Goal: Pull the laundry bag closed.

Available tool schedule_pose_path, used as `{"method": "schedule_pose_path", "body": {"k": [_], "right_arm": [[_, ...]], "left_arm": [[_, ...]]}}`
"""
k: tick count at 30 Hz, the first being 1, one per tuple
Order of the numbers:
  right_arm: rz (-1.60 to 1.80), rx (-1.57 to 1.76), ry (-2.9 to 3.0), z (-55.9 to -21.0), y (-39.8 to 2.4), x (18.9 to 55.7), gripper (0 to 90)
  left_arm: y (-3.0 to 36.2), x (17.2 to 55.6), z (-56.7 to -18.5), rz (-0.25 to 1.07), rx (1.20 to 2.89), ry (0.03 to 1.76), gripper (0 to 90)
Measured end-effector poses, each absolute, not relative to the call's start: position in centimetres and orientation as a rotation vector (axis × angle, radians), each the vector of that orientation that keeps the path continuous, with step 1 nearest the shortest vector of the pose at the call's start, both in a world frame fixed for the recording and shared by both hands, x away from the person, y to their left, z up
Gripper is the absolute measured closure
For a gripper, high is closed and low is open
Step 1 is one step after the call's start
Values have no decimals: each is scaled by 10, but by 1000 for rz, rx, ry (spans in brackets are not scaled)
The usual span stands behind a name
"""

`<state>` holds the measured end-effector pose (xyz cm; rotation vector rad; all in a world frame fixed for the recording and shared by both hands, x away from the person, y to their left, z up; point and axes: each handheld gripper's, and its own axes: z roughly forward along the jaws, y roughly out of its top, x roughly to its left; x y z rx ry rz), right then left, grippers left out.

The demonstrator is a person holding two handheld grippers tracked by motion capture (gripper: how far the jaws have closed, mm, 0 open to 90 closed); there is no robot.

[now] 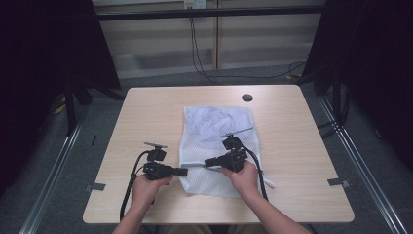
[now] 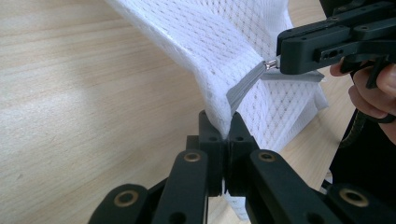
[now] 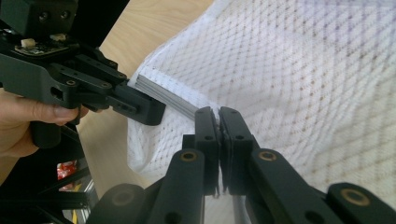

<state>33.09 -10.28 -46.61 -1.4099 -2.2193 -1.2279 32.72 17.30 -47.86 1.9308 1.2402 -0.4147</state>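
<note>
The bag is white diamond mesh, soft and rumpled, with a grey zip along its near edge; it lies on my pale wooden table. My left gripper is clamped on the bag's near corner at the zip's end. My right gripper is clamped on the zip farther along. Between the 2, the mesh lifts into a taut ridge.
</note>
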Motion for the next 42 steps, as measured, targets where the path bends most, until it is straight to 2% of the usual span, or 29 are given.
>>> {"method": "schedule_pose_path", "body": {"k": [42], "right_arm": [[-1236, -1444, -2204, -469, -121, 328, 873]], "left_arm": [[174, 327, -479, -423, 1949, 1240, 888]]}}
